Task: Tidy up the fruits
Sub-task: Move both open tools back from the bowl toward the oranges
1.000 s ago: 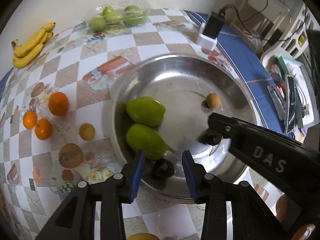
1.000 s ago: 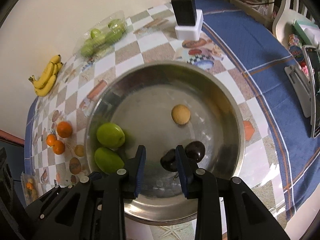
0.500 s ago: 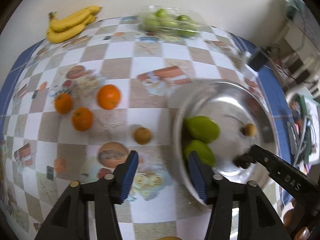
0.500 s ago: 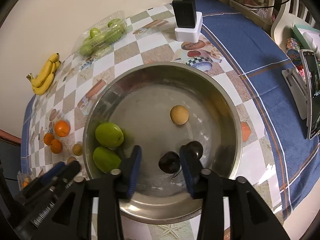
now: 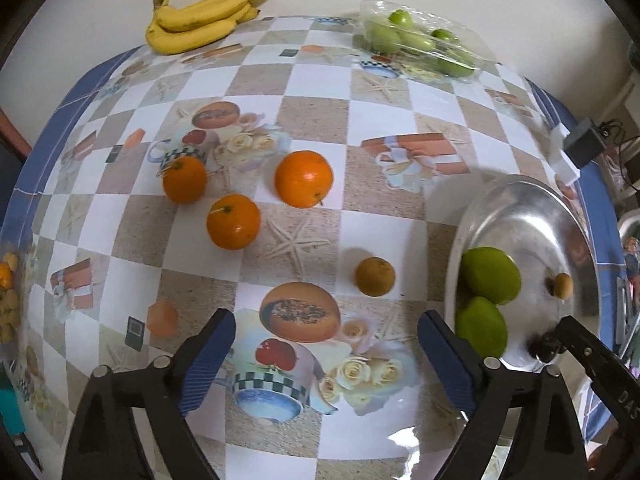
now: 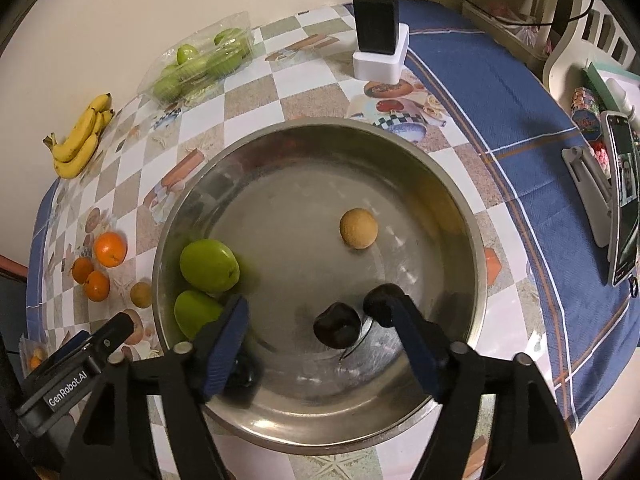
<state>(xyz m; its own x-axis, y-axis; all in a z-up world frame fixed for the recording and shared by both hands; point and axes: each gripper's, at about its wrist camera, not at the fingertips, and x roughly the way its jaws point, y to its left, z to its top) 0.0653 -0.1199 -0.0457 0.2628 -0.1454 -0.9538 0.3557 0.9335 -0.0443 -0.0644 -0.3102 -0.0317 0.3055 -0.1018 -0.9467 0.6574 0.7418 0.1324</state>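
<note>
right wrist only, phone (image 6: pixel 623 200), dark fruits (image 6: pixel 335 325)

I see a metal bowl (image 6: pixel 460 216) with a brushed, shiny inside that reflects the fruit. The tablecloth (image 5: pixel 312 120) looks like glossy plastic and gives glare; its blue border (image 6: pixel 480 92) looks like woven cloth. The oranges (image 5: pixel 303 178) have dimpled, shiny skin. The green fruit at the far edge lies in a clear plastic box (image 5: pixel 420 40).
</note>
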